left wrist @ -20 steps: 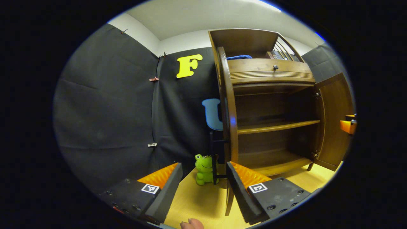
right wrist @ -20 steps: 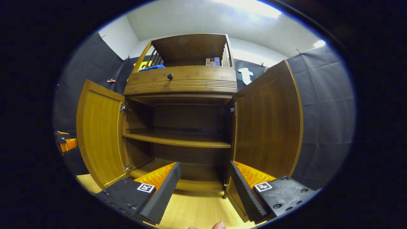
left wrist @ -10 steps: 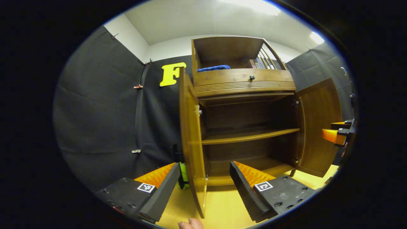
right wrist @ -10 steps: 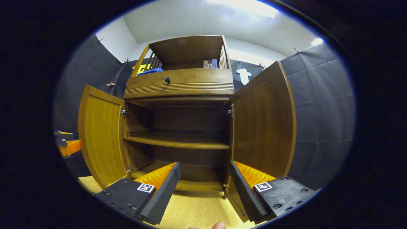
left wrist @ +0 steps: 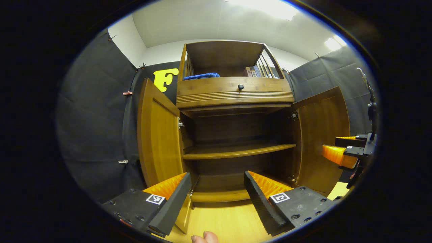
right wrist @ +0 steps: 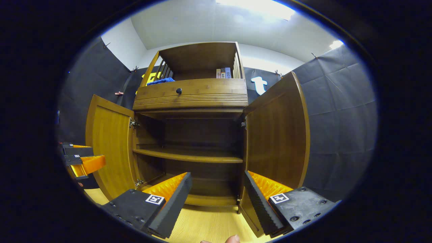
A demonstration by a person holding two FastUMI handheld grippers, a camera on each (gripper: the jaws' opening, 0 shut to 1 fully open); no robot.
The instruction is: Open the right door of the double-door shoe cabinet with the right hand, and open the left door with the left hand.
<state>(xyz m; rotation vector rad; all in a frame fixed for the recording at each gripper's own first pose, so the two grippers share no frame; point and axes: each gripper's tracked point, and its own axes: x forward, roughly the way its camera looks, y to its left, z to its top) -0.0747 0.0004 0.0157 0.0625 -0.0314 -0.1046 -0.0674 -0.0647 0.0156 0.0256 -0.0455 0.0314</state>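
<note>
Wooden left door (left wrist: 158, 138) and right door (right wrist: 276, 135) stand wide; keep your left tool (left wrist: 216, 199) and right tool (right wrist: 216, 199) spread, withdrawing clear.

A recording booth staged like a home: black cloth walls (left wrist: 94, 128) pinned with clips (left wrist: 127, 92) hang below a plain white ceiling (right wrist: 209, 27), around a wooden shoe cabinet (right wrist: 190, 92) at 12 o'clock, standing on a pale wood floor (left wrist: 229, 222)
</note>
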